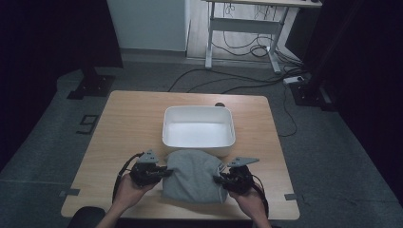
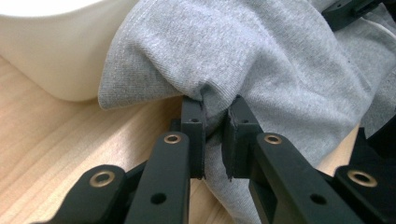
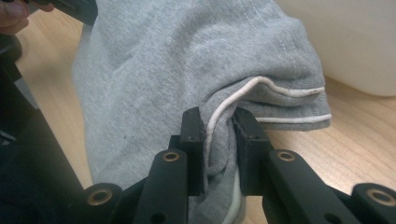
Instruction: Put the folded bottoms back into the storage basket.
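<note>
Jaws of both the left gripper and right gripper pinch opposite edges of the folded grey garment, near the white bin on the tabletop, evidently for an even, sag-free lift.

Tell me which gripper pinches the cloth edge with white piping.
The right gripper: its jaws clamp the folded grey garment where white piping runs along the hem. The left gripper grips plain grey fabric.
</note>
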`<state>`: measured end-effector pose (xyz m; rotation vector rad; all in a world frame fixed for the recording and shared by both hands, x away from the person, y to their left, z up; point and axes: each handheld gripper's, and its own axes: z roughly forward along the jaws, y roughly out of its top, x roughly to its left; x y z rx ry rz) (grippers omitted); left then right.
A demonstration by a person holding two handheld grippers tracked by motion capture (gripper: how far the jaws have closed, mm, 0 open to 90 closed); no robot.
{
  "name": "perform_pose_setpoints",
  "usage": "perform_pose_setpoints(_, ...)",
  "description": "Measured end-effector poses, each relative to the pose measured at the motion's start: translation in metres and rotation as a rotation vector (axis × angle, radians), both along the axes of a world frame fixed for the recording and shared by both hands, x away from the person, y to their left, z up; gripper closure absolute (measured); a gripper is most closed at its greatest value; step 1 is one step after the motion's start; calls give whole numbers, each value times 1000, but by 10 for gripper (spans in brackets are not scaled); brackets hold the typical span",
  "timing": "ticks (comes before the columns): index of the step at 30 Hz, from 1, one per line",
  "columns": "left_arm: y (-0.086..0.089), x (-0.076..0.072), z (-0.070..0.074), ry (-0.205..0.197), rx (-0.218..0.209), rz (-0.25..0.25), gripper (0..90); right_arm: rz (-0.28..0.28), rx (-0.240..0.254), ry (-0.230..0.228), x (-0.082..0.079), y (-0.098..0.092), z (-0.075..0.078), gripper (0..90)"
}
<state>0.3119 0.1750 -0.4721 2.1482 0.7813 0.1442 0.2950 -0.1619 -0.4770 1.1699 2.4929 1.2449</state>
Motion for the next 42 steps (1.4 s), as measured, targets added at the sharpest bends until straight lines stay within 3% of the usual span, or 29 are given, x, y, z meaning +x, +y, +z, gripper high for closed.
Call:
perform_pose_setpoints(18,-2,4,45,-58,0,-11,797,-2,45,-29,6,-7,42,763)
perform_pose_setpoints(22,-3,9,58,-72,7,-11,797,-5,51,-33,10,-8,51,763)
perform_pose_setpoints(29,-3,20,69,-75,5,-4,797,-19,58,-42,21,-10,65,763)
perform_pose_setpoints(42,-7,43,94,-117,33,19,798,-48,43,-73,46,-9,87,764)
